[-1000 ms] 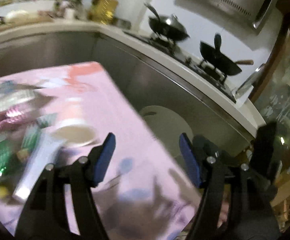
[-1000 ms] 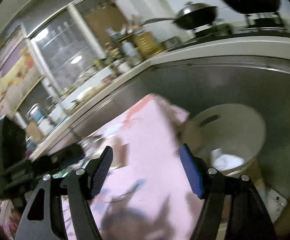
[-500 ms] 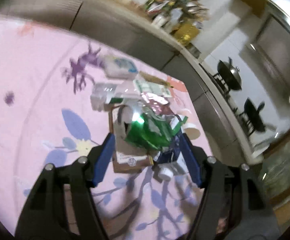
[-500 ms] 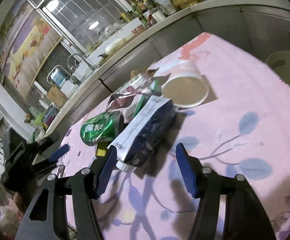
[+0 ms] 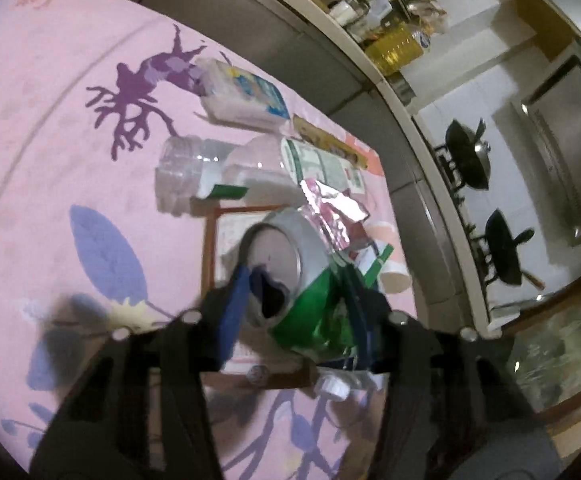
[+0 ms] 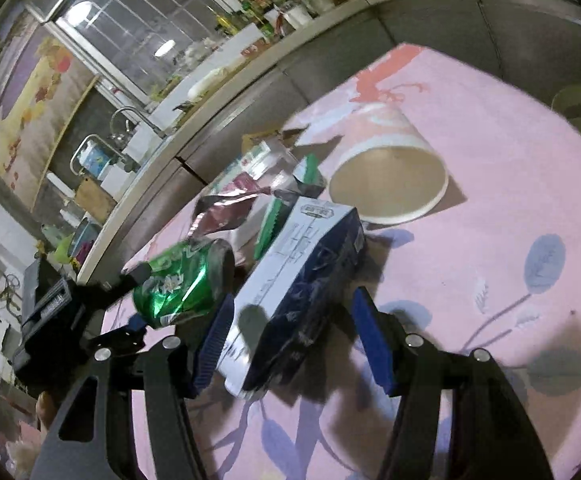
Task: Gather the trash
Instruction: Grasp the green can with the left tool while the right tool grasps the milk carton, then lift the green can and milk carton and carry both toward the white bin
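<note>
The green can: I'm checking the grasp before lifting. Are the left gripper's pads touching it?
Touching. In the left wrist view the left gripper is closing, and its blue pads press both sides of the crushed green can.

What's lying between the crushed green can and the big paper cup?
In the right wrist view, a dark blue and white carton and crumpled foil wrapper lie between the crushed green can and paper cup.

The cloth (image 6: 510, 128) is pink with purple and blue leaves. The can (image 5: 314, 300) is shiny green and silver. The box (image 6: 302, 280) is dark blue and white.
</note>
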Motion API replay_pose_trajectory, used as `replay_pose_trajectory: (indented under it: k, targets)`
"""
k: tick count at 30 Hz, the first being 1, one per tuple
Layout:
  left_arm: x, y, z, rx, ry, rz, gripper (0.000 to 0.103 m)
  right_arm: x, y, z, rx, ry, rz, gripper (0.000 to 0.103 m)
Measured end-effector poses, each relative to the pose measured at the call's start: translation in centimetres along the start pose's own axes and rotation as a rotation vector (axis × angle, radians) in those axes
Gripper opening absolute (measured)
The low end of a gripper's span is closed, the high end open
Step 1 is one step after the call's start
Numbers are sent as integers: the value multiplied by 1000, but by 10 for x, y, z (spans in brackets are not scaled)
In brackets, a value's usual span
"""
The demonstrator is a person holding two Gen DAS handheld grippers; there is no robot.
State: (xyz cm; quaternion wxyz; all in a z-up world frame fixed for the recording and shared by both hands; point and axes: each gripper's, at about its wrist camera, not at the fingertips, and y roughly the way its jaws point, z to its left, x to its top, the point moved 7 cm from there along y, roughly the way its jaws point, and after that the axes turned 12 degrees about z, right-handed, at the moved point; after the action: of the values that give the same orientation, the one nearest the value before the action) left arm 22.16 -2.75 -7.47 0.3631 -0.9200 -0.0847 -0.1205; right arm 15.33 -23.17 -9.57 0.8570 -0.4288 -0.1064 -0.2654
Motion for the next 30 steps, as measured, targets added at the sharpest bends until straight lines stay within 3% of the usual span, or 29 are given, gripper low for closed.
replay_pose_trajectory:
  k: [3, 7, 10, 15, 18, 21, 30]
  targets:
    - [-6, -14, 1, -4, 16, -28, 43, -2, 3, -1, 25, 16, 7, 59]
    - [-24, -50, 0, -76, 39, -70, 43, -8, -3, -4, 19, 5, 7, 59]
    - [-38, -82, 4, -66, 76, -126, 42, -13, -5, 0, 7, -17, 4, 59]
    - [-53, -103, 15, -48, 70, -145, 40, -14, 6, 6, -2, -12, 39, 60]
    - [-59, -104, 17, -39, 70, -144, 39, -17, 15, 0, -31, 10, 72, 60]
    - [-63, -102, 13, -35, 91, -136, 39, -23, 15, -6, 21, 36, 88, 56]
    - [-79, -68, -12, -44, 153, -54, 37, -47, -39, -36, 95, 81, 40, 51]
